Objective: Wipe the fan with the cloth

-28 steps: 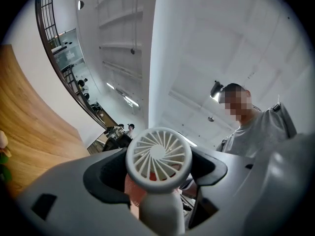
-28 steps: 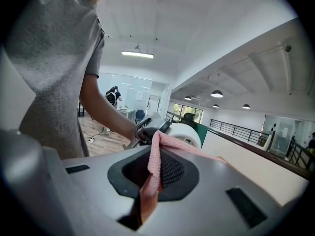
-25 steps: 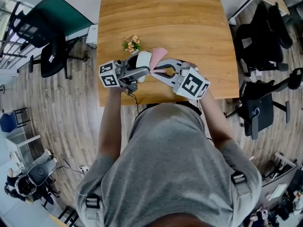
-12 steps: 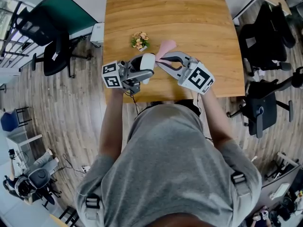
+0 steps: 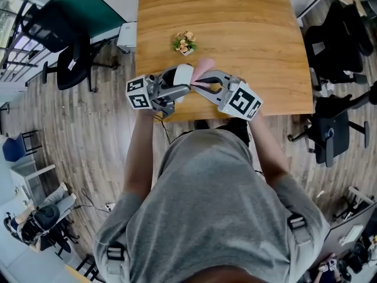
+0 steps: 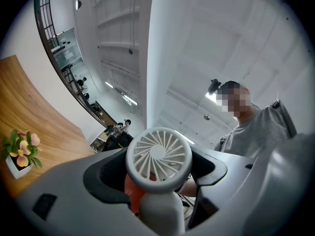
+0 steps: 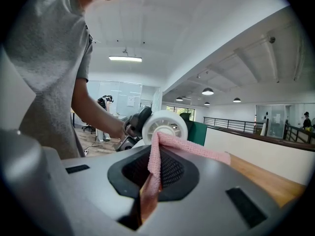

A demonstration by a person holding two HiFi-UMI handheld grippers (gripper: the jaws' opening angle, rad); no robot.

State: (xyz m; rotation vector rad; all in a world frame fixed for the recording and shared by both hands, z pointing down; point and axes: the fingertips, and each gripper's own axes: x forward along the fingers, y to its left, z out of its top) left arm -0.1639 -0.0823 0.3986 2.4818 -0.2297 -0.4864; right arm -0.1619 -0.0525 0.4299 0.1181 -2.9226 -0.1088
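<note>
A small white hand fan (image 5: 183, 73) is held by its handle in my left gripper (image 5: 178, 88), which is shut on it; its round grille (image 6: 158, 155) stands upright above the jaws of that gripper (image 6: 160, 203). My right gripper (image 5: 200, 82) is shut on a pink cloth (image 5: 204, 66). In the right gripper view the cloth (image 7: 165, 149) rises from the closed gripper (image 7: 151, 181) and lies against the lower front of the fan's head (image 7: 165, 124). Both grippers hover over the near edge of the wooden table (image 5: 247, 34).
A small pot of flowers (image 5: 185, 42) stands on the table beyond the fan, also in the left gripper view (image 6: 19, 154). Black office chairs (image 5: 330, 131) stand right of the table and another (image 5: 70, 69) at its left. The person's body fills the foreground.
The right gripper drew the cloth a little away from the fan, then brought it back against the fan's head. The left gripper shifted slightly with the fan still gripped.
</note>
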